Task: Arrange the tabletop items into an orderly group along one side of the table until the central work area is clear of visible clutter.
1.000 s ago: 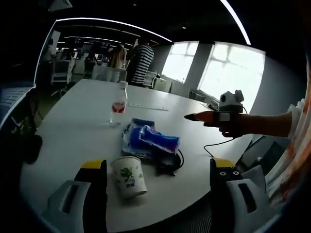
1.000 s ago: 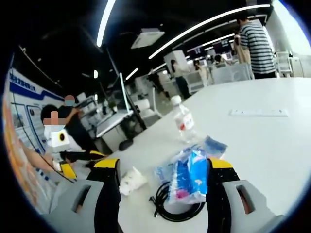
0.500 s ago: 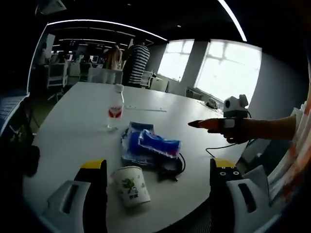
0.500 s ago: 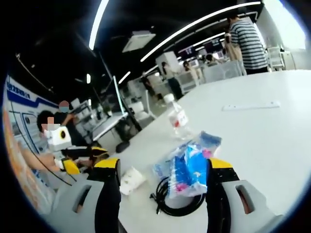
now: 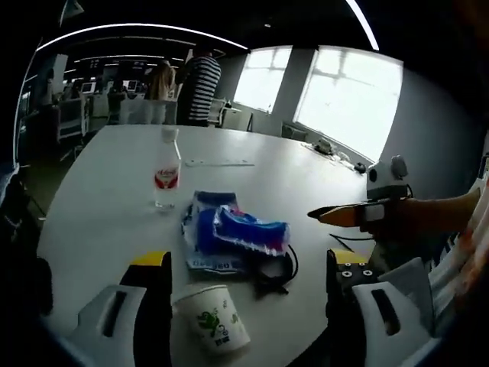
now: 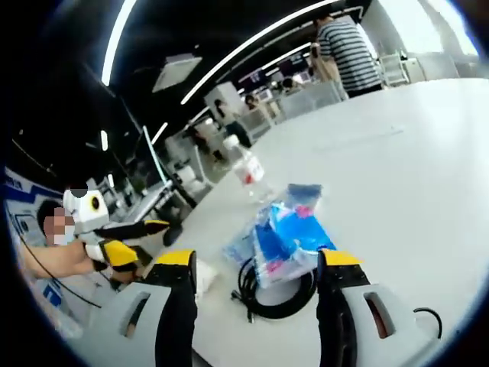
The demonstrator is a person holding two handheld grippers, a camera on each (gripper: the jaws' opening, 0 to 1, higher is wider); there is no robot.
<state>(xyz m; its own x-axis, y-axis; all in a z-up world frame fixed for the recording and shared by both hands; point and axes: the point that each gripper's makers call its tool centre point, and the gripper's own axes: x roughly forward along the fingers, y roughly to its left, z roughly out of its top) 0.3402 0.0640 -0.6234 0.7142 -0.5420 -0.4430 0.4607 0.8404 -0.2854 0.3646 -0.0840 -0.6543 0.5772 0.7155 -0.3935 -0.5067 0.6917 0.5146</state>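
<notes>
We are at the approach step, nothing gripped yet: our left claw (image 5: 241, 294) gapes empty around the paper cup (image 5: 215, 319) at the near table (image 5: 107, 191) edge, and our right claw (image 6: 256, 294) (also spread, empty) faces the blue packets (image 6: 286, 237) and black cable (image 6: 263, 302). The water bottle (image 5: 166, 176) stands farther off. Next we judge closing on the cup. White table, dim open office.

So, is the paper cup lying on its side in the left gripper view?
No, the paper cup stands upright, mouth open upward.
</notes>
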